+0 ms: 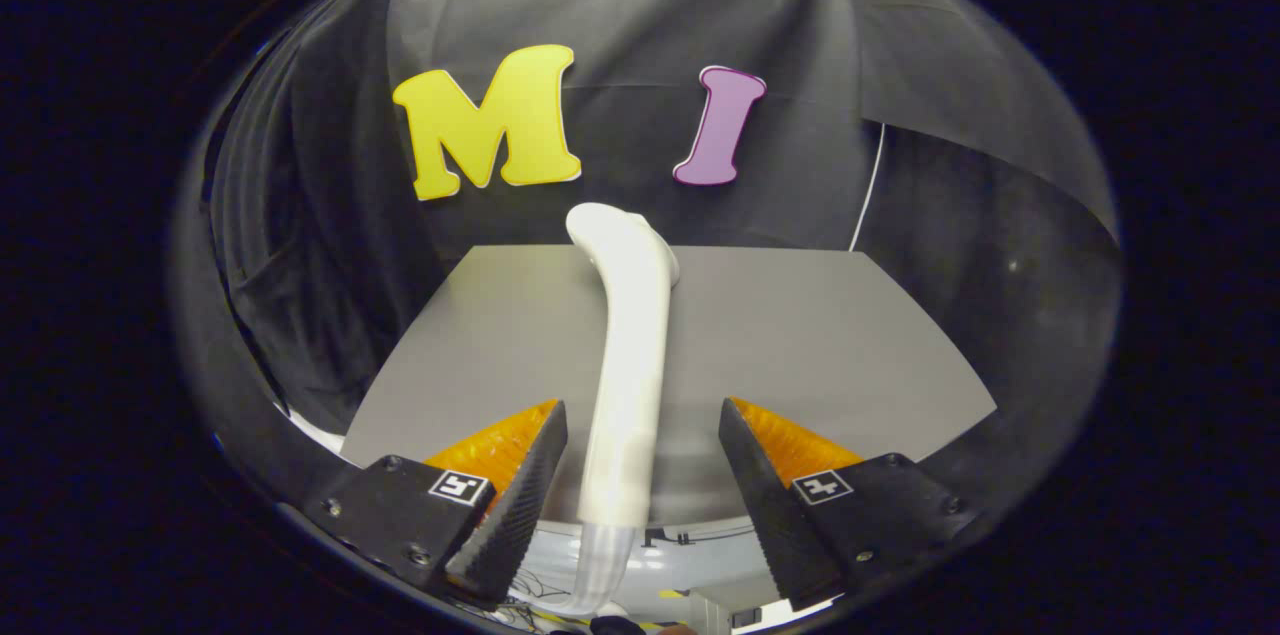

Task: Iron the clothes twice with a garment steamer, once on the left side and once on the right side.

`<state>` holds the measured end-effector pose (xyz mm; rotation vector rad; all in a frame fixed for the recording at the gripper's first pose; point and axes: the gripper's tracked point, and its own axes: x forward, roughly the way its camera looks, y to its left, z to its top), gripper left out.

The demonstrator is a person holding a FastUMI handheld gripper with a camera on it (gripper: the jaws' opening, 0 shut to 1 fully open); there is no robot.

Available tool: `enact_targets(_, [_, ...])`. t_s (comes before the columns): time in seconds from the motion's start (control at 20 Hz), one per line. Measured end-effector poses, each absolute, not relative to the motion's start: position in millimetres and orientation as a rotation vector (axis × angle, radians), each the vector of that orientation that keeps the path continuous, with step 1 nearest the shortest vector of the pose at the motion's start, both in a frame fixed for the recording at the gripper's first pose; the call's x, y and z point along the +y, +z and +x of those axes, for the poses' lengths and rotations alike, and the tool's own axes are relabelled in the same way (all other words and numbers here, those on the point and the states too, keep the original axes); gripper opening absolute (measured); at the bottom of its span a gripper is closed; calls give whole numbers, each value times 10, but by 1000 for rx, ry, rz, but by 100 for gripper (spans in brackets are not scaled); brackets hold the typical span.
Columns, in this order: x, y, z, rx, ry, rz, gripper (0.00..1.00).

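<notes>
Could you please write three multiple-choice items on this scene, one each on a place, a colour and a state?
1. Where is the steamer?
A. between the fingers
B. beyond the table
C. on the wall

2. What colour is the steamer?
A. white
B. red
C. green

3. How is the tool?
A. open
B. shut on the steamer
C. shut on the table

Answers: 1 A, its handle runs up between the fingers; 2 A, its body is plain white; 3 A, the right finger stands clear of the handle.

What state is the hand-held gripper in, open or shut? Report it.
Open. The hand-held gripper has its fingers spread, with the white steamer handle between them and a gap showing on each side.
</notes>
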<state>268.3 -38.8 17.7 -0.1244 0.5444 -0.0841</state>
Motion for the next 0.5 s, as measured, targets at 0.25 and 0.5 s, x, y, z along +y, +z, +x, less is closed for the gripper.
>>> enact_targets(0.25, [-329, 98, 2973, 609, -84, -148, 82])
enact_targets(0.5, [-353, -37, 3034, 661, -101, -155, 62])
